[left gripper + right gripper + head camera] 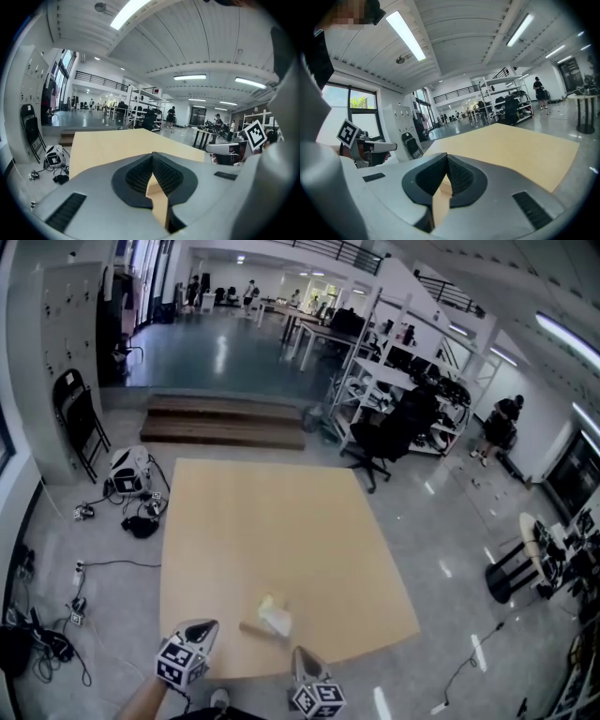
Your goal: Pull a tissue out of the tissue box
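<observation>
tissue box [272,618] is shown close to the middle of the desk's [281,521] near edge. left gripper [207,625] and right gripper [300,655] are held at that edge, flanking the box — both clenched, nothing grasped, presumably since the reach is not yet completed.

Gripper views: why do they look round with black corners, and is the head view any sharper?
Left gripper view: a wide-angle lens gives a round picture, dark corners and bowed ceiling lights. Right gripper view: the same bending, with a bright window at left. Head view: also bowed and no sharper; the tissue box is small and blurred, and the glossy floor shows glare.
</observation>
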Available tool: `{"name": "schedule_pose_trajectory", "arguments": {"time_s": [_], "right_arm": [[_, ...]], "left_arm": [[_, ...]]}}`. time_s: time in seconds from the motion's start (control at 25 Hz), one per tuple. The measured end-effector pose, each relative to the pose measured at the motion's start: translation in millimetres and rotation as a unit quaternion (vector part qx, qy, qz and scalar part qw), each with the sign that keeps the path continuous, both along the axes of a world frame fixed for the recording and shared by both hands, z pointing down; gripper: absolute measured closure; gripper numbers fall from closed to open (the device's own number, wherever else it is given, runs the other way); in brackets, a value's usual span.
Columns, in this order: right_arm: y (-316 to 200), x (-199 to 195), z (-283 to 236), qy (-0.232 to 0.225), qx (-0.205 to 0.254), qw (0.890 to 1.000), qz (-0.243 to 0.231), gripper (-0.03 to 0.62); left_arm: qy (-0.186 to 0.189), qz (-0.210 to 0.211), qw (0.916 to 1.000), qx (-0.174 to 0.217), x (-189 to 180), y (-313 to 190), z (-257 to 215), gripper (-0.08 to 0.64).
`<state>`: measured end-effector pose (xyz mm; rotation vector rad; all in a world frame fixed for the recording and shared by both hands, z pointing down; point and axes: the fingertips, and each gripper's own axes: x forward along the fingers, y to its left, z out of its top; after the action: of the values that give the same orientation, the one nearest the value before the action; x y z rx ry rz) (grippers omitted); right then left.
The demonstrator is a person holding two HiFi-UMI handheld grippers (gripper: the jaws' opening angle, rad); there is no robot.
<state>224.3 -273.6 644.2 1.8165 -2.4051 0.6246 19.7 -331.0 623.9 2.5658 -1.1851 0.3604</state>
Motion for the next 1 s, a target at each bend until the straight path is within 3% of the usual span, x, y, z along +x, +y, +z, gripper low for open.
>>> {"name": "schedule_pose_trajectory", "arguments": {"time_s": [0.56,1.0], "right_arm": [[-17,-3,43,-0.021,-0.064,0.998,0.010,0.584],[-26,4,69,-0.042,-0.096,0.994,0.034,0.583]], "left_arm": [[-0.021,0.003,0.9987,-0.046,1,-23,32,0.552],[-0.023,0.005,0.9979,-0.059,-1,-38,48,0.552]]}}
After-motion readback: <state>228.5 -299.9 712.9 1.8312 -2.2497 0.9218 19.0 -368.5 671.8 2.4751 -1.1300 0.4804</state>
